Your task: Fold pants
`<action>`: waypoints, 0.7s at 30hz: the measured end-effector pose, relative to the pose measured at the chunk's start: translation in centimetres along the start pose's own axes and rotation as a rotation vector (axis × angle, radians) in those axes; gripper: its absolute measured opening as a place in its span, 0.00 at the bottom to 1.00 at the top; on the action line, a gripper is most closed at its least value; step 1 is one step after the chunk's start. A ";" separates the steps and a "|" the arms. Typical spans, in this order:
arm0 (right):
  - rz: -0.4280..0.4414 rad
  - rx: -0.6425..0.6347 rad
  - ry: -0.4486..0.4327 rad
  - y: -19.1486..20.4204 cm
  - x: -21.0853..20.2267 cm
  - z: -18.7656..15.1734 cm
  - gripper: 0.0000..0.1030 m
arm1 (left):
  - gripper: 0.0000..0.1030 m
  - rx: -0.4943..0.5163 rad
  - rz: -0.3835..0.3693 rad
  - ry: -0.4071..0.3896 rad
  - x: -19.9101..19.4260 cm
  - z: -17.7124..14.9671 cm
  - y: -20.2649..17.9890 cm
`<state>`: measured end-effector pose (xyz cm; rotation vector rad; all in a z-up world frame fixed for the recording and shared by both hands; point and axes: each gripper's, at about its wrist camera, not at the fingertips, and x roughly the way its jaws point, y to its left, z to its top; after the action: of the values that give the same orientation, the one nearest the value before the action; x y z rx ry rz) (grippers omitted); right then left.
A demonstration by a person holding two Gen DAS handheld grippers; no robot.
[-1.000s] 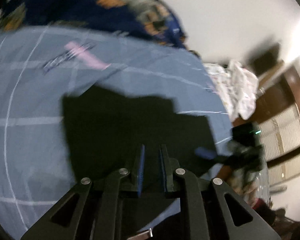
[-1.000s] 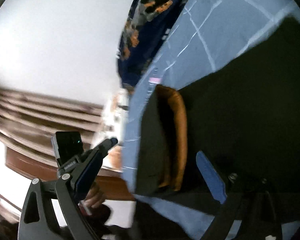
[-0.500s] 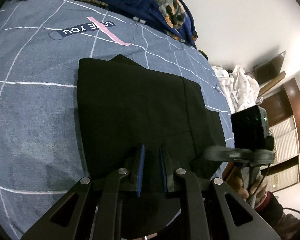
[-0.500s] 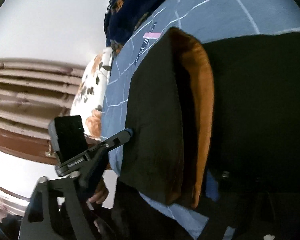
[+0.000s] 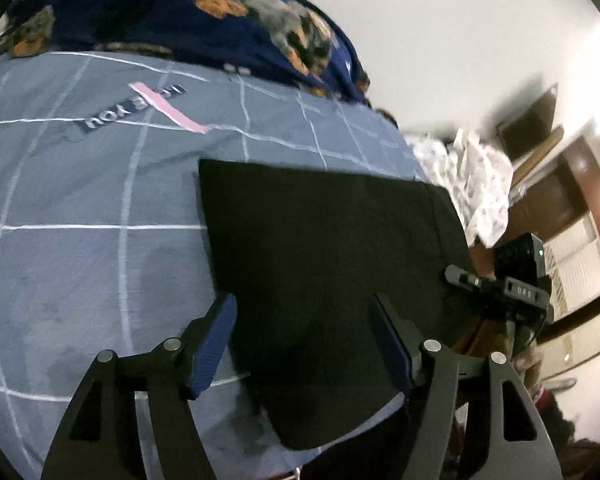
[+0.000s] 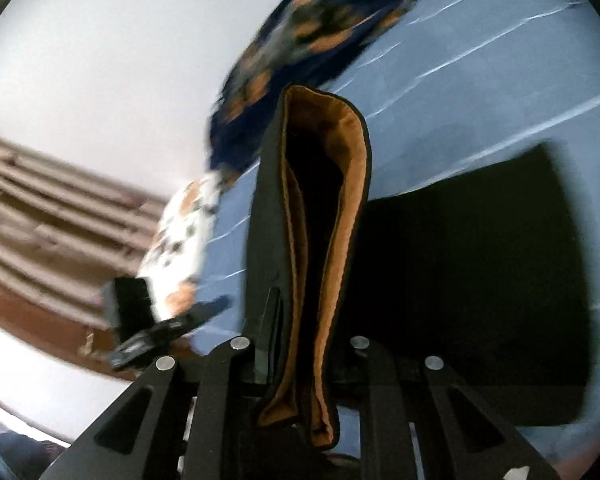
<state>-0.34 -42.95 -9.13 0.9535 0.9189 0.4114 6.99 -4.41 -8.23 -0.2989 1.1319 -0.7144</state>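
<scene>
Black pants lie folded flat on a blue-grey checked bedsheet. My left gripper is open, its blue-padded fingers spread over the near edge of the pants. My right gripper is shut on the waistband end of the pants, whose orange-brown lining stands upright between the jaws. The rest of the black cloth lies flat to the right. The right gripper also shows in the left wrist view at the pants' right edge.
A dark blue patterned blanket is heaped at the far side of the bed. White printed cloth lies past the bed's right edge. Brown wooden furniture stands beyond it. The sheet carries a pink stripe and lettering.
My left gripper has opened and let go of the pants' near edge. My right gripper has shut on the waistband end and lifted it upright.
</scene>
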 end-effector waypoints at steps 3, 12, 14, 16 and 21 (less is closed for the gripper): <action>-0.051 0.076 -0.030 -4.5 -2.2 -0.2 0.15 | 0.67 -0.009 0.001 0.038 2.3 0.2 -0.4; 0.041 0.157 -0.032 -8.0 -1.4 -0.9 0.16 | 0.67 -0.011 0.068 0.097 6.1 -0.3 -0.2; 0.063 0.173 -0.025 -8.6 -1.5 -0.8 0.19 | 0.67 -0.009 0.077 0.102 6.3 -0.4 -0.1; 0.086 0.203 -0.030 -9.3 -1.7 -0.9 0.22 | 0.67 -0.027 0.068 0.110 6.5 -0.5 0.2; 0.094 0.212 -0.059 -9.8 -3.6 -1.2 0.26 | 0.67 -0.045 0.058 0.111 6.8 -0.5 0.7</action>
<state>-4.15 -50.03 -15.88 1.1998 0.8781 0.3678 8.42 -8.26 -13.66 -0.2657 1.2581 -0.6613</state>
